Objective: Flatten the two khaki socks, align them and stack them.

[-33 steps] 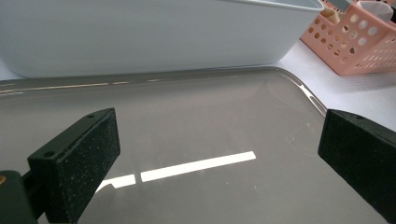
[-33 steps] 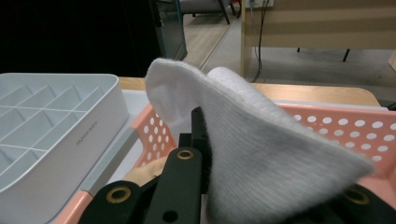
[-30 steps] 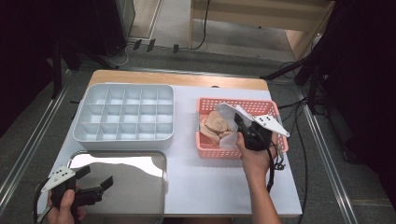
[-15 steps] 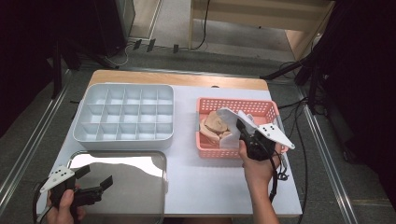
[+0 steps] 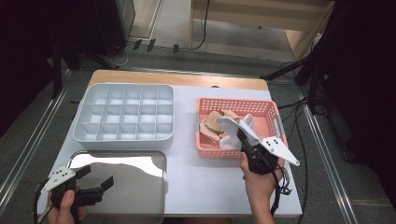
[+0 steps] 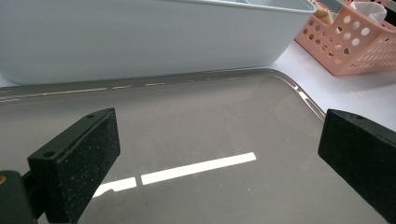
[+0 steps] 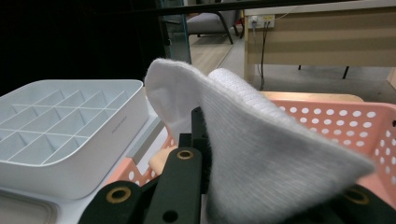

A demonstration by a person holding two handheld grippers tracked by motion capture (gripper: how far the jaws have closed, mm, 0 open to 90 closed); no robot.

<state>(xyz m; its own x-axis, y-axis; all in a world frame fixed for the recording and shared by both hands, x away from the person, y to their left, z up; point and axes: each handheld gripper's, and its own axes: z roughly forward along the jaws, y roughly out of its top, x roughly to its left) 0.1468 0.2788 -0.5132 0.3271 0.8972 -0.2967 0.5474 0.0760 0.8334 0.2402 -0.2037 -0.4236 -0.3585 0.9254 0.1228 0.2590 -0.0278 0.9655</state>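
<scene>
My right gripper (image 5: 241, 135) hovers over the near edge of the pink perforated basket (image 5: 268, 108), shut on a white sock (image 5: 248, 122). In the right gripper view the white sock (image 7: 261, 140) drapes over the jaws of my right gripper (image 7: 198, 135) and hides the right jaw. Tan socks (image 5: 214, 122) lie in the basket's left half. My left gripper (image 5: 97, 176) is open low over the shiny metal tray (image 5: 140, 163), with nothing between its jaws. The left gripper view shows that gripper (image 6: 219, 154) wide apart above the bare metal tray (image 6: 187, 116).
A white compartment box (image 5: 123, 116) with several empty cells sits at the back left, behind the metal tray. The white tabletop (image 5: 205, 182) lies bare between tray and basket. Cables run down the table's right side, and the floor drops away beyond the edges.
My right gripper has drawn back toward the person and to the right, carrying the white sock out over the basket's near edge. The left gripper has stayed put.
</scene>
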